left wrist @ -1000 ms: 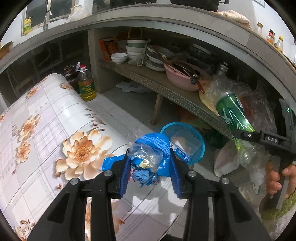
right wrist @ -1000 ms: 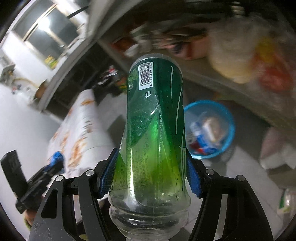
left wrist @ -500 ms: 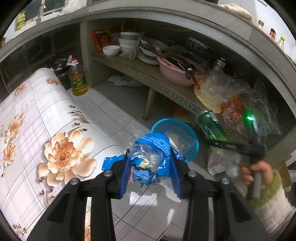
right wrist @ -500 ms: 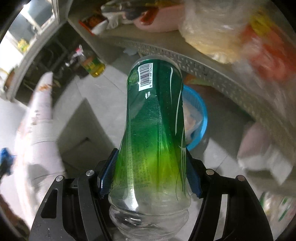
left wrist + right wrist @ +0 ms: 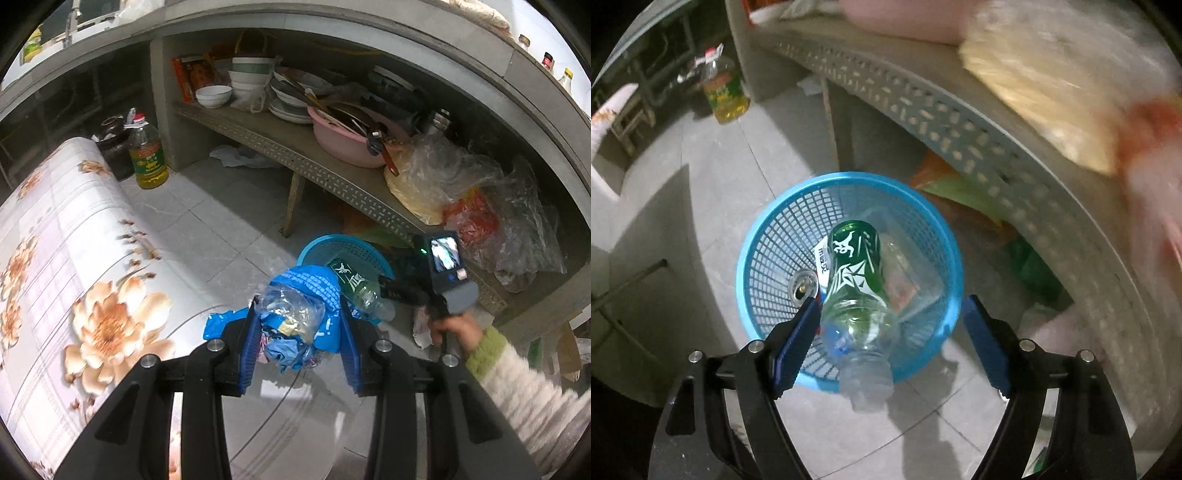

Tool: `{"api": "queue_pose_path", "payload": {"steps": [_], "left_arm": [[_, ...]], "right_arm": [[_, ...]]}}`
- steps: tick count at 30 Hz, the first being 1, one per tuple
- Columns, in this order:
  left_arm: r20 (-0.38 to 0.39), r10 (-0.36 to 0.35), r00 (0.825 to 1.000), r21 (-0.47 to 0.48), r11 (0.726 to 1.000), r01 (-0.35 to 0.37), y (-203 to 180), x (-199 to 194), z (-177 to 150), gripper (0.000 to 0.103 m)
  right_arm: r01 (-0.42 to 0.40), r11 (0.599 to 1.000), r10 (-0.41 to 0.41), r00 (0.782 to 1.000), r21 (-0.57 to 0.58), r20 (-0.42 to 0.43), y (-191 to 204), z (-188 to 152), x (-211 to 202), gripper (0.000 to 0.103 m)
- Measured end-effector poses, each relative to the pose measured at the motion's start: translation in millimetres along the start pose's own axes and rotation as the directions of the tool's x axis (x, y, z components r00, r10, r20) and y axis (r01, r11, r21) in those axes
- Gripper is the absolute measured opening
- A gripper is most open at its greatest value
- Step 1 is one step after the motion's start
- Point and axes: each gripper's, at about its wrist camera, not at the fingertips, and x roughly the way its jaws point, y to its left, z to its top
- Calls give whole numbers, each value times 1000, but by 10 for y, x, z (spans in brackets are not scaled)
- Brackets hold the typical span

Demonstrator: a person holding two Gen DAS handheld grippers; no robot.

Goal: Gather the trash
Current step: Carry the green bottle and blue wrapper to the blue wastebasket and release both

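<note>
Pale tiled floor [image 5: 207,221]; grey concrete counter [image 5: 332,33] above a perforated shelf [image 5: 332,177] crowded with bowls [image 5: 213,96]; floral-covered surface [image 5: 55,258] at left.

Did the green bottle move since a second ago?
Yes. The green bottle slipped forward and down from between the right gripper fingers, whose jaws are opening, and now pokes bottom-first into the blue basket on the floor.

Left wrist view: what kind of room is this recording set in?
Most likely a home kitchen: stacked bowls and plates on a shelf under a counter, a cooking oil bottle on the tiled floor, and sauce bottles above.
</note>
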Motion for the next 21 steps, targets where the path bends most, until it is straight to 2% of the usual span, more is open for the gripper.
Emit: {"api": "queue_pose_path", "payload": {"steps": [4,6,10,12,13,14,15,16,18,21], "left_arm": [[-35,-62,997,-1,998,62,-147,208,173,37],[-63,-116,991,-19,993,115,-226,360,283,37],[-172,-210,962,-115,975,193,-400,879,505,37],[-220,-194,956,-107,979,175,-568,1193,626,38],[-233,-196,952,-101,979,177,-638,1314,665,47],[-252,-198,947,-113,978,175,-701,1474,713,64],[-268,-191,944,-136,978,159,-742,1625,748,72],[-267,-186,945,-157,976,148,-768,1722,778,76],[-251,-153,956,-176,978,111,-771,1822,826,76],[-228,-146,963,-218,971,95,-701,1731,829,76]], "right_arm": [[-27,994,23,999,105,40,-278,-268,-330,76],[-49,986,41,998,161,55,-374,-357,-464,76],[-89,964,75,995,252,65,-556,-672,-745,76],[-95,957,81,995,275,63,-599,-785,-817,76],[-104,950,89,994,296,64,-637,-864,-881,76],[-113,943,97,993,312,65,-644,-905,-944,76],[-127,936,112,992,328,64,-664,-969,-992,76],[-132,934,118,991,333,60,-658,-982,-987,76],[-127,935,115,992,330,56,-593,-992,-1012,76],[-133,937,119,991,323,64,-535,-1017,-1073,76]]}}
